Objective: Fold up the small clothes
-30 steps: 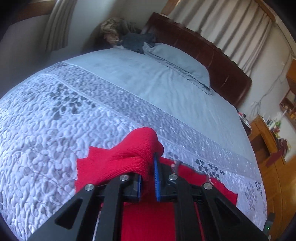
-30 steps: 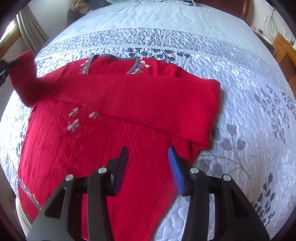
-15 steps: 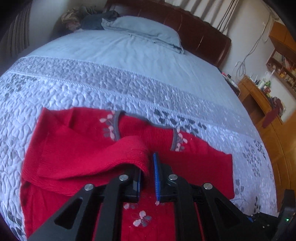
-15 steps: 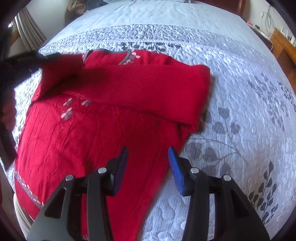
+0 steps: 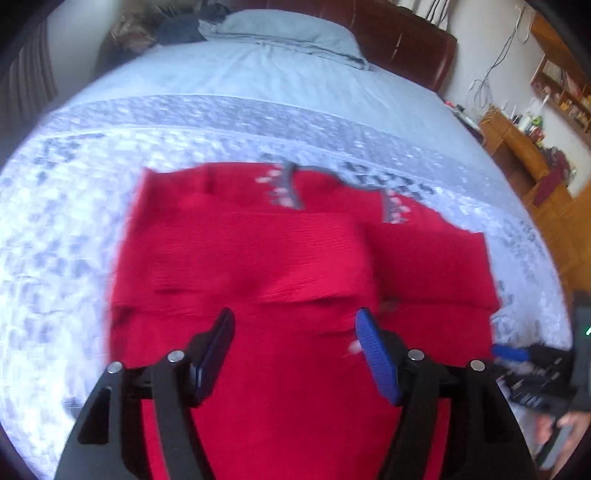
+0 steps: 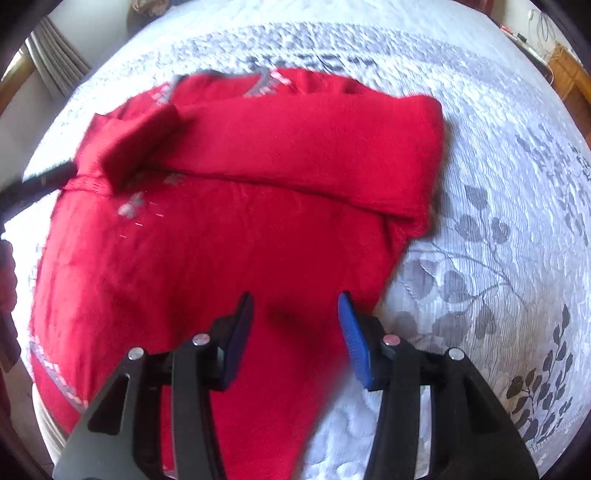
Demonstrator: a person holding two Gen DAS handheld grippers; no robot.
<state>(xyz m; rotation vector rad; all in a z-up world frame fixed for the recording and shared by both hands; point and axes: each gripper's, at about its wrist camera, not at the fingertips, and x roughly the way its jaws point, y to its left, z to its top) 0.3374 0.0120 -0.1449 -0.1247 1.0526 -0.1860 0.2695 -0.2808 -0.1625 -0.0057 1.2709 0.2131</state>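
Sweater: your red sweater (image 5: 295,258) is lying flat on the bed (image 5: 258,122), on the grey quilted cover, neck end towards the pillow (image 5: 284,33).

Sleeves: both are folded across the chest now. A second ago the left one was still up in the air, pinched in your left tool; now it's lying over the front.

Left hand-held gripper (image 5: 295,350): its jaws have just been opening, so you've let go of that sleeve. They stand wide apart now with nothing between the pads, only the sweater body underneath.

Right hand-held gripper (image 6: 295,332): about half open, same as a second ago, gripping nothing. It's over the sweater's lower right part, close to the side edge.

Blur: both views are smeared, so I can't quite tell if the left sleeve's cuff (image 6: 140,144) sits neatly or is a bit bunched up.

Other view: your left tool shows as a dark bar at the sweater's left edge.
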